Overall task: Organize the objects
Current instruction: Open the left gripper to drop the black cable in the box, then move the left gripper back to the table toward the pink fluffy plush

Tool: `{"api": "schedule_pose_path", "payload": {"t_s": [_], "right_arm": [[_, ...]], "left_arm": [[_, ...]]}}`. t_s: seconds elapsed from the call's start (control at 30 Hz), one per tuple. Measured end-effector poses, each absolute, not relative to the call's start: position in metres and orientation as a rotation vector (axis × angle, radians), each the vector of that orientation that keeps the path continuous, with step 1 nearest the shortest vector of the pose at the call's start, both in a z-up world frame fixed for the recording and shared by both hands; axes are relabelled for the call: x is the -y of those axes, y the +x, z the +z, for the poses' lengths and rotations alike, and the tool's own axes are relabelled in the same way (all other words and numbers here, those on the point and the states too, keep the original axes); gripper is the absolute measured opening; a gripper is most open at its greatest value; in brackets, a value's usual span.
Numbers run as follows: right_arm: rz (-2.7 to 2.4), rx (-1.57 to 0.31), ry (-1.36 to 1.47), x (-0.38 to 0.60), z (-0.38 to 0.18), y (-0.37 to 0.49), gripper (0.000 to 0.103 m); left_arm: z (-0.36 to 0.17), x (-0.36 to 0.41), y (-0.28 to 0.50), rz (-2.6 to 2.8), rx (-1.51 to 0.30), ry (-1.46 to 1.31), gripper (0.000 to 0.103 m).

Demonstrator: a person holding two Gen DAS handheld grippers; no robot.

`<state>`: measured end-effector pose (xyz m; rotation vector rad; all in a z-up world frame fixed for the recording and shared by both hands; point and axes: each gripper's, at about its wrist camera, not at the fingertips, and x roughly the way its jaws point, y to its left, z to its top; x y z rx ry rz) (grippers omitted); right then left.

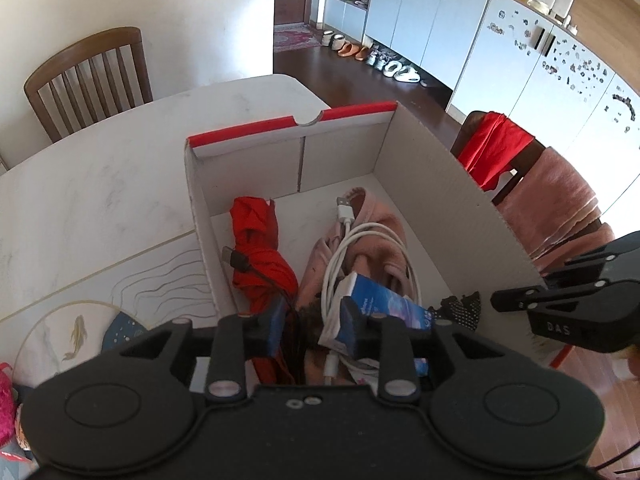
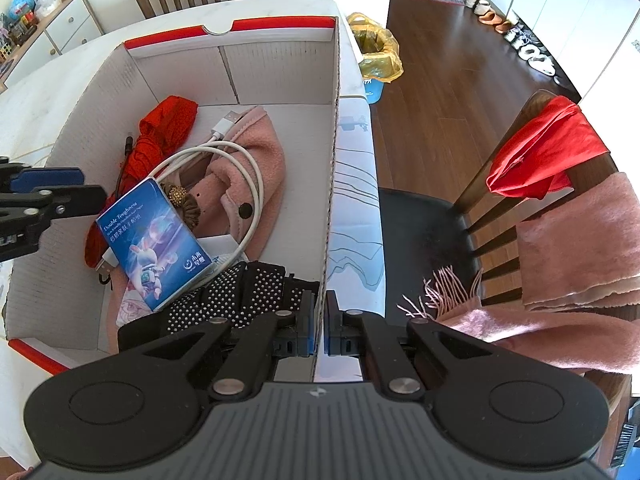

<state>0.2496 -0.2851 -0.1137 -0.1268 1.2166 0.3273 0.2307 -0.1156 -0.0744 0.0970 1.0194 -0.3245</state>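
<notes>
A white cardboard box [image 1: 440,184] [image 2: 280,68] with a red rim stands on the table. Inside it lie a red cloth [image 1: 256,240] [image 2: 168,120], a pink garment [image 2: 256,160], a coiled white USB cable [image 1: 360,236] [image 2: 240,152], a blue tissue packet [image 1: 384,304] [image 2: 154,240] and a black studded piece [image 2: 240,292]. My left gripper [image 1: 314,330] [image 2: 92,184] hangs open over the box's near end. The cable and a dark hair tie lie below its gap, and the packet rests loose by its right finger. My right gripper [image 2: 320,320] [image 1: 496,300] is shut on the box's right wall.
The box sits on a white marble table [image 1: 100,180] with a painted fan [image 1: 80,332] at its left. A chair draped with a red cloth and a pink scarf [image 2: 560,240] stands right of the box. A bin with a yellow bag [image 2: 376,52] is on the floor beyond.
</notes>
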Motion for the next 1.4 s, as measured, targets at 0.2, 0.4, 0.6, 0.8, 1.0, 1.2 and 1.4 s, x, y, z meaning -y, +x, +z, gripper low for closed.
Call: {"api": "schedule_pose_path", "payload": {"t_s": [0.2, 0.4, 0.6, 0.8, 1.0, 1.2, 1.4], "right_arm": [[0.327, -1.217, -0.126, 0.284, -0.114, 0.250, 0.003], [0.327, -1.217, -0.126, 0.285, -0.114, 0.249, 0.003], [0.327, -1.218, -0.124, 0.285, -0.114, 0.250, 0.003], [0.325, -1.219, -0.121, 0.285, -0.115, 0.249, 0.003], [0.326, -1.221, -0.122, 0.285, -0.114, 0.249, 0.003], [0.322, -1.225, -0.108, 0.288, -0.113, 0.249, 0.003], [0.312, -1.229, -0.101, 0.288, -0.112, 0.249, 0.003]], "left_arm": [[-0.060, 0.108, 0.219, -0.330, -0.991, 0.074, 0.036], [-0.042, 0.093, 0.205, -0.317, -0.951, 0.051, 0.045], [-0.028, 0.072, 0.193, -0.291, -0.922, 0.027, 0.051], [-0.020, 0.044, 0.181, -0.239, -0.898, 0.026, 0.064], [-0.018, 0.006, 0.175, -0.161, -0.894, -0.005, 0.078], [-0.023, -0.027, 0.170, -0.095, -0.890, -0.019, 0.091], [-0.030, -0.060, 0.168, -0.002, -0.870, -0.055, 0.102]]}}
